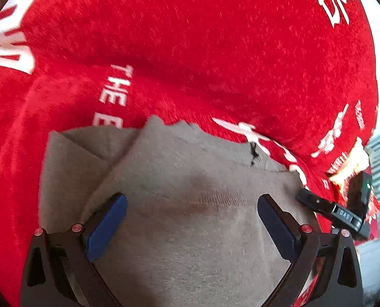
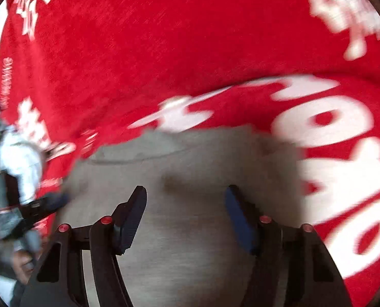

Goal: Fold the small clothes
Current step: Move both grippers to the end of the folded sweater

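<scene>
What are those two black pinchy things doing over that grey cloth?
A person is holding a gripper in each hand to fold small clothes. Both the left gripper and the right gripper hang open over a small grey garment, which lies on a red cloth with white lettering. Neither is pinching anything. One corner of the garment looks already turned over. The right wrist view is blurred, so fine detail there is hard to tell.

right gripper [image 2: 186, 198]: jaws apart, nothing between pads | under it: grey garment [image 2: 190, 230] | garment on: red cloth [image 2: 164, 51], white lettering | left edge: left gripper [image 2: 44, 204], blurred
</scene>
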